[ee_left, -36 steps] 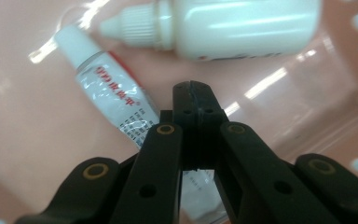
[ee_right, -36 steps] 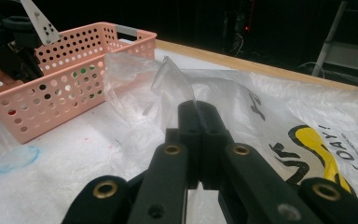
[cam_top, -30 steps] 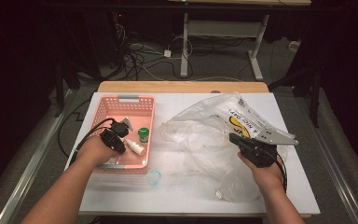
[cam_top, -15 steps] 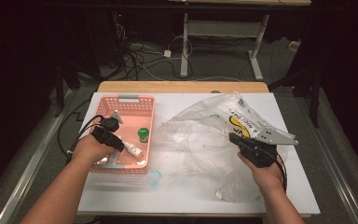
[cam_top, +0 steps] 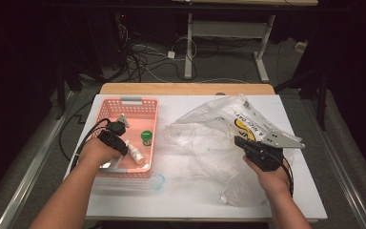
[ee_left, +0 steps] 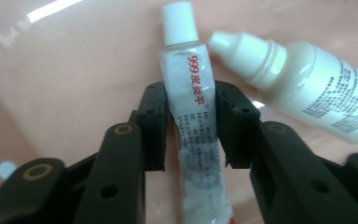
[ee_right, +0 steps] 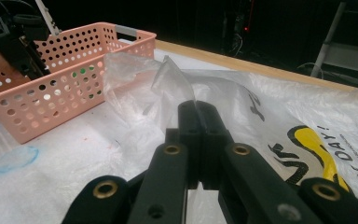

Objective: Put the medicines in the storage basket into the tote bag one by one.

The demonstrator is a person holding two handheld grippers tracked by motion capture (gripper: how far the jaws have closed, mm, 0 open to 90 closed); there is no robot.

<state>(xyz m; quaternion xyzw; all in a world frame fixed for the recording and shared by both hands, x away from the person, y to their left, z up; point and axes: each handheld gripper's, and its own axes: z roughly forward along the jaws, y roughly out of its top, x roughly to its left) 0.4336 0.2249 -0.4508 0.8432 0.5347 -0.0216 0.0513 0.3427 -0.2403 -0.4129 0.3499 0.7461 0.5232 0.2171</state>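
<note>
Left fingers [ee_left: 214, 114] clamp white tube [ee_left: 193, 116] beside dropper bottle [ee_left: 307, 88], right fingers [ee_right: 200, 126] pinch plastic bag [ee_right: 270, 107].

The ointment tube [ee_left: 191, 116] runs off the bottom edge, and the dropper bottle [ee_left: 307, 88] off the right.

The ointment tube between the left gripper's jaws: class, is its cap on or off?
On. The ointment tube has its white cap in place, while the left gripper clamps its body inside the pink basket.

Both forearms are bare, each hand holding a black gripper with brass-ringed screw holes on its fingers [ee_left: 151, 116], a black trailing cable, and a grey three-cornered plate [cam_top: 279, 139].
</note>
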